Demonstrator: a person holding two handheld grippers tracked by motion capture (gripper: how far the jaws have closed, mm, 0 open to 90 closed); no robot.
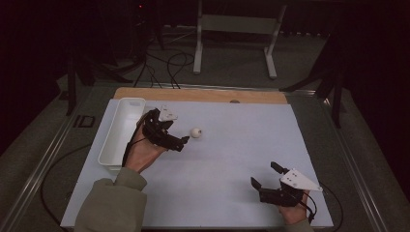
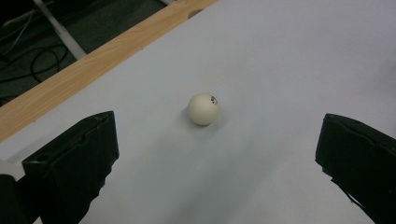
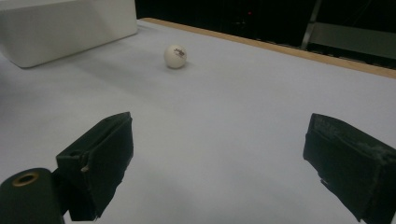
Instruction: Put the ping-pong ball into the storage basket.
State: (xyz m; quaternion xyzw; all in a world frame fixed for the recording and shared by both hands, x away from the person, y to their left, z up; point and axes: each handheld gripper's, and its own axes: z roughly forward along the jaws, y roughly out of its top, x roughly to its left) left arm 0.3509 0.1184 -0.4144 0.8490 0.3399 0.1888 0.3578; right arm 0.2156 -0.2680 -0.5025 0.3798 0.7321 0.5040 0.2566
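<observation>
A small white ball [image 1: 195, 132] with a dark printed mark rests on the white table sheet [image 1: 232, 159], left of centre. My left gripper [image 1: 176, 131] is open just to the ball's left and points at it. In the left gripper view the ball [image 2: 203, 108] lies a short way ahead of the left gripper [image 2: 215, 128], between the lines of the wide-apart jaws. My right gripper [image 1: 263, 174] is open and empty near the front right edge. In the right gripper view the ball [image 3: 175, 56] sits far ahead of the right gripper [image 3: 219, 120].
A long white tray [image 1: 130, 100] stands along the sheet's left edge, just behind my left hand, and its wall [image 3: 60, 28] appears in the right gripper view. A wooden strip [image 1: 203, 94] borders the far side. Beyond it are cables and a metal stand [image 1: 237, 24].
</observation>
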